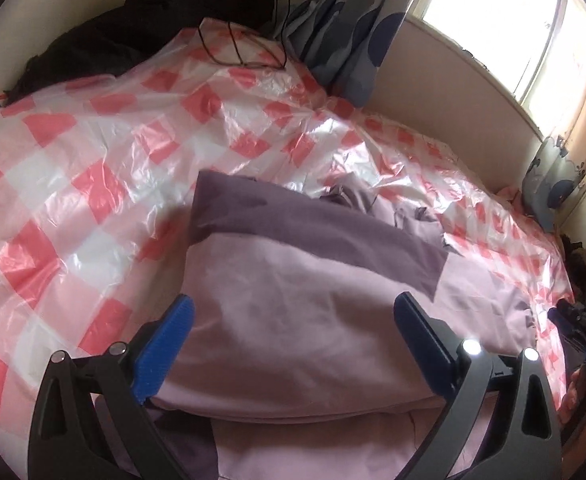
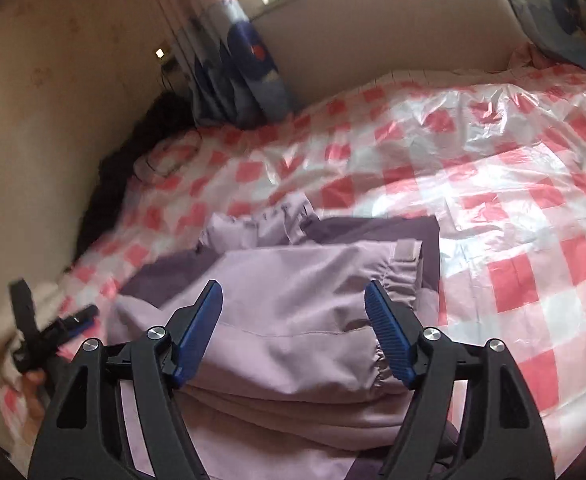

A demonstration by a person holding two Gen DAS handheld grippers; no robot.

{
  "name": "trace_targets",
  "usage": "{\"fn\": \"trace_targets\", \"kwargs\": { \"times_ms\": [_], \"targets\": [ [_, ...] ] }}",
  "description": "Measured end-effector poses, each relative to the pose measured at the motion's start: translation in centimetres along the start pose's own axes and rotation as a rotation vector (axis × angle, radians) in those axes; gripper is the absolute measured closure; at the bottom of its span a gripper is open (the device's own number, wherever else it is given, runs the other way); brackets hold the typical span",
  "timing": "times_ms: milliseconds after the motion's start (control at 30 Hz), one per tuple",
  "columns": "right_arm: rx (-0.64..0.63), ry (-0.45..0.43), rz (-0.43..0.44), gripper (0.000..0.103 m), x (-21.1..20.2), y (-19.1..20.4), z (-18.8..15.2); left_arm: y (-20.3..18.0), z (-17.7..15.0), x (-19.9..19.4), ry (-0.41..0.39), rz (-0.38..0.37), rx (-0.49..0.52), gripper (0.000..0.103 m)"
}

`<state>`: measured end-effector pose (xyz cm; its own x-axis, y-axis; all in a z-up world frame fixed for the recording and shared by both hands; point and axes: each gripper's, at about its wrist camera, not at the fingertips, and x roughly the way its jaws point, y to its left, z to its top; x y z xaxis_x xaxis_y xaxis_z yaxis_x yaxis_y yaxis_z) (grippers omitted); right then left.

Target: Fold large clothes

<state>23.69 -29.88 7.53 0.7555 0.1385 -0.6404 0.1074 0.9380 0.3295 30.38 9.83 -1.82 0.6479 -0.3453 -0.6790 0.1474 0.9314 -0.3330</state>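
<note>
No writing or label can be read anywhere. A folded lilac jacket [image 1: 293, 320] with darker purple panels lies on a bed under a red-and-white checked plastic sheet [image 1: 93, 184]. The left gripper [image 1: 293, 320] stands released, jaws wide above the jacket; the right gripper [image 2: 293, 308] likewise, holding nothing. Only the left view shows a black cable [image 1: 237, 48] and dark clothes [image 1: 113, 40]; only the right shows the jacket's elastic cuff [image 2: 381, 364]. Patterned curtains [image 2: 249, 64] hang beside a bright window [image 1: 505, 20].

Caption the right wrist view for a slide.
Open right gripper above a folded lilac jacket on a pink-checked plastic sheet.
</note>
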Motion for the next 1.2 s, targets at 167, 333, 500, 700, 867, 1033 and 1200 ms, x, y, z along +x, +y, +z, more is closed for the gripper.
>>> {"fn": "trace_targets", "kwargs": {
  "times_ms": [167,333,500,700,867,1033,1200],
  "targets": [
    [0.061,0.222,-0.081,0.034,7.3,-3.1,-3.0,0.3,-1.9,4.8,0.167,0.097,0.068,0.006],
    [0.023,0.199,0.039,0.025,-3.5,-1.9,-2.2,1.8,-2.2,-4.6,0.141,0.03,0.102,0.006],
    [0.03,0.352,0.005,0.011,-15.0,-4.9,-11.1,7.9,-8.9,-15.3,0.208,0.031,0.091,0.006],
    [0.253,0.555,0.091,0.011,-19.7,-8.3,-24.7,13.3,-18.2,-20.4,0.388,-0.03,-0.053,0.006],
    [0.303,0.575,0.262,0.011,-21.8,-6.7,-29.0,13.0,-21.7,-23.2,0.443,-0.142,-0.083,0.006],
    [0.299,0.571,0.372,0.01,-23.1,-5.1,-29.8,13.2,-23.7,-23.8,0.506,-0.277,-0.139,0.006],
    [0.364,0.585,0.383,0.014,-22.5,-6.0,-30.4,13.5,-24.4,-23.7,0.541,-0.301,-0.174,0.006]
  ]
}}
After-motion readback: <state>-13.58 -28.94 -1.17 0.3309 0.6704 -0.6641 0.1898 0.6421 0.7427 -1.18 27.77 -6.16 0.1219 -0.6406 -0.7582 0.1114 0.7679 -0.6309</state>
